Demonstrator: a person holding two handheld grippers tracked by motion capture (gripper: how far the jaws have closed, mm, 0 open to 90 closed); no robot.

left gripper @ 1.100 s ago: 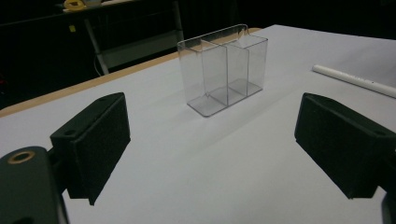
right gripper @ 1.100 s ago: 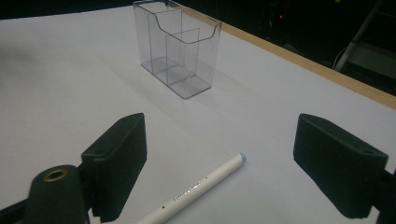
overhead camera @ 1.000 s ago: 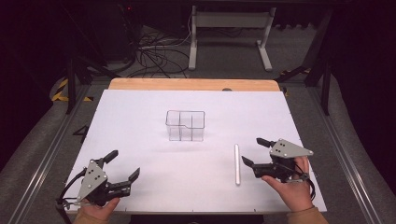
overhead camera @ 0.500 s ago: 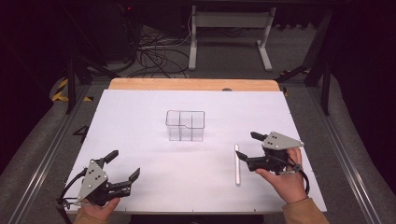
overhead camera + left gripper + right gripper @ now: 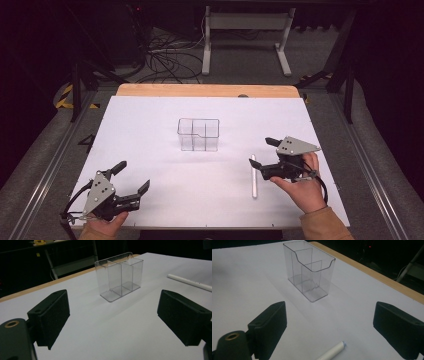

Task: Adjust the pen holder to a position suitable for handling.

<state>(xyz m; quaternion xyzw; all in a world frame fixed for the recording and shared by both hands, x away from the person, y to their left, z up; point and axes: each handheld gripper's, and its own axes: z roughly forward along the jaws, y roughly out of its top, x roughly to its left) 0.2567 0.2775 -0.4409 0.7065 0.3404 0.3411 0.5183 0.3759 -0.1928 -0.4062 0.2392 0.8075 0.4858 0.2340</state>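
A clear plastic organizer [image 5: 198, 135] with several compartments stands upright and empty in the middle of the white table. A white pen-like stick [image 5: 254, 176] lies to its right, pointing front to back. My right gripper [image 5: 261, 151] is open, just right of the stick's far end and holding nothing. In the right gripper view the stick's tip [image 5: 332, 352] lies low between the jaws, with the organizer [image 5: 310, 270] beyond. My left gripper [image 5: 132, 176] rests open and empty at the front left. Its view shows the organizer [image 5: 121, 275] ahead and the stick [image 5: 190, 282] at far right.
White sheet [image 5: 150, 125] covers the table; a bare wooden strip [image 5: 205, 90] runs along the far edge. Past it are a metal stand [image 5: 245, 30] and cables [image 5: 165, 55] on the dark floor. Rails flank both sides of the table.
My right gripper has moved left and a little away from the person, closing in on the white stick. The left gripper, stick and organizer have stayed put.
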